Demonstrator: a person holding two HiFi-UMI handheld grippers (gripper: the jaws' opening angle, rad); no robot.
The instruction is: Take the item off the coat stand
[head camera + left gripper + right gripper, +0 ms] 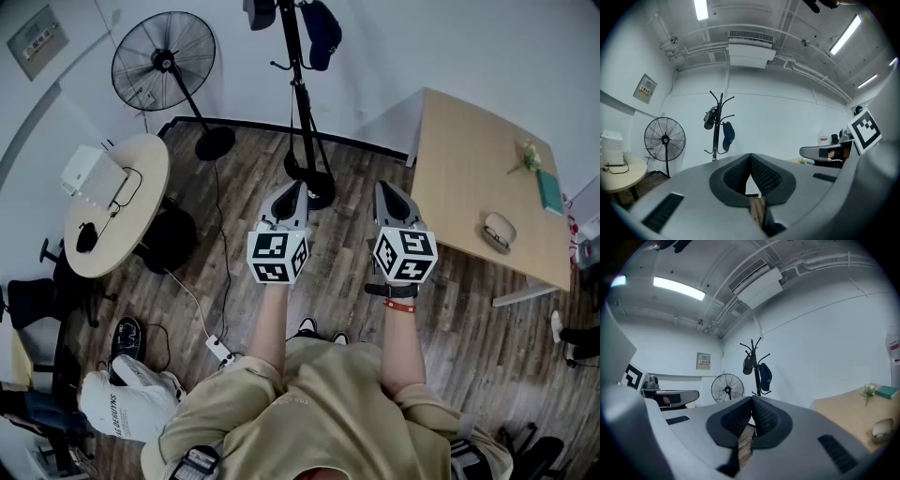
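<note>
The left gripper [296, 190] and the right gripper [382, 189] are held level, side by side, each with its jaws pressed together on nothing. Well ahead of them, a navy-blue fabric cap [322, 33] hangs on the tall black metal coat stand [298, 89], beside a darker grey cap [710, 118].

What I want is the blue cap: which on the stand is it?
The lower cap, right of the pole; the higher left cap is dark grey.

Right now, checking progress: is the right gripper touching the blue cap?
Apart. Right gripper view: the blue cap hangs on the coat stand, far beyond the right gripper.
</note>
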